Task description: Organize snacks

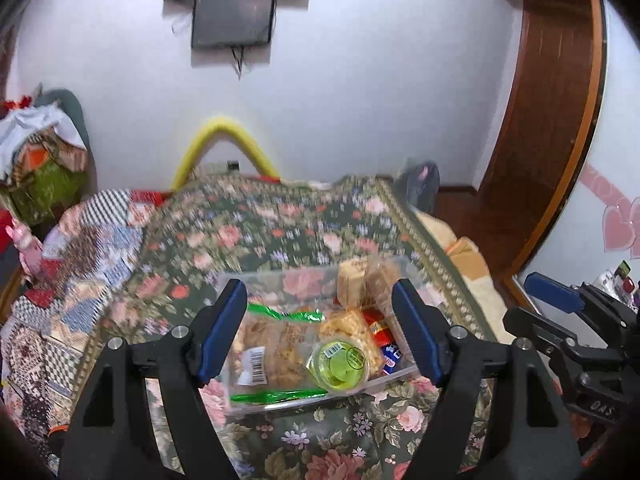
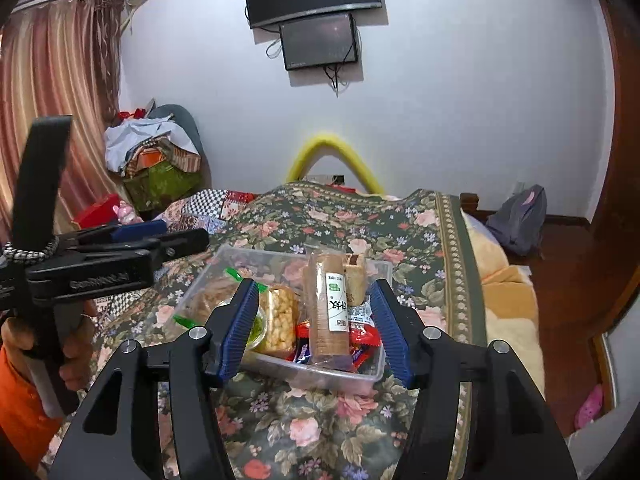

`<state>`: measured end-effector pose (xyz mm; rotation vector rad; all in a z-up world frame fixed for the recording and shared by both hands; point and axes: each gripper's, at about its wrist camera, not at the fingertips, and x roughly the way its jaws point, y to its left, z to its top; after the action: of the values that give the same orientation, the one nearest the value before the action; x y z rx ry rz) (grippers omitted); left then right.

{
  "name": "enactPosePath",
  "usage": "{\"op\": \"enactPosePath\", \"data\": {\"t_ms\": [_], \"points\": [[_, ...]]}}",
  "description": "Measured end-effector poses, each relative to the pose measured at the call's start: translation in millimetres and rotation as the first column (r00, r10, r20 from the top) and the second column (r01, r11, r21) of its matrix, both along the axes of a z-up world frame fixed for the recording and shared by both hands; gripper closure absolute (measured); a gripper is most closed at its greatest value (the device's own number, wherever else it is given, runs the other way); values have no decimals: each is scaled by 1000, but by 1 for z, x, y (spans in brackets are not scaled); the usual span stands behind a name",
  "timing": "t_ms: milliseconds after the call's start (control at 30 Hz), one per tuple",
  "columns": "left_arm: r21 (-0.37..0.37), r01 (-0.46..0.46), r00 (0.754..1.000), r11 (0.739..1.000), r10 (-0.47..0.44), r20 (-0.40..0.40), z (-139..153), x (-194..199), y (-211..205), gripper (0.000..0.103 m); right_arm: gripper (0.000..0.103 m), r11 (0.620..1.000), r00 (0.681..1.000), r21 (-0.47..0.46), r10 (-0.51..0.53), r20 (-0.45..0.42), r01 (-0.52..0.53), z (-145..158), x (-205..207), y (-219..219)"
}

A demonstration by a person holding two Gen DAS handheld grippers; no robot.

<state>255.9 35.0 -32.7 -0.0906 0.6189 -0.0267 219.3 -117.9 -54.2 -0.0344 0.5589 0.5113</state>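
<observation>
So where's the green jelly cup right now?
The green jelly cup sits in the clear box on the floral bedspread, near its front edge, beside the bag of puffs.

snacks (image 2: 324, 312) in tub (image 2: 340, 376) | tub on bed (image 2: 320, 432) | screens (image 2: 316, 20) on wall behind

Bed covered by a floral bedspread (image 2: 320, 420); a clear plastic bin (image 2: 340, 378) of snacks rests directly on it, just ahead of the right gripper (image 2: 314, 330), patchwork quilt (image 1: 80, 248) lying further left.
</observation>
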Motion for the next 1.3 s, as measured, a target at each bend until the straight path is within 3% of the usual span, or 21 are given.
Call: {"op": "enactPosePath", "data": {"t_ms": [167, 300, 400, 533, 667, 800, 1300], "points": [[43, -17, 989, 999, 10, 150, 35, -58, -4, 28, 48, 1000, 998, 26, -6, 65, 4, 25, -29, -5], [62, -44, 964, 997, 26, 266, 59, -110, -8, 28, 48, 998, 992, 56, -6, 127, -1, 48, -61, -8], [35, -41, 952, 999, 28, 306, 68, -138, -7, 26, 38, 996, 988, 91, -2, 155, -12, 59, -82, -11], [40, -38, 940, 998, 22, 339, 71, -165, -10, 19, 21, 994, 980, 112, -15, 200, -8, 65, -107, -11], [54, -41, 935, 998, 19, 354, 68, -181, -14, 5, 13, 994, 974, 110, -29, 224, 5, 64, -123, -9], [52, -47, 935, 998, 25, 353, 62, -188, -16, 2, 0, 994, 966, 102, -69, 250, 45, 58, -131, -6], [70, -55, 935, 996, 27, 355, 56, -202, -21, 2, 0, 994, 962, 66, -100, 254, 86, 50, -147, -7]]}}
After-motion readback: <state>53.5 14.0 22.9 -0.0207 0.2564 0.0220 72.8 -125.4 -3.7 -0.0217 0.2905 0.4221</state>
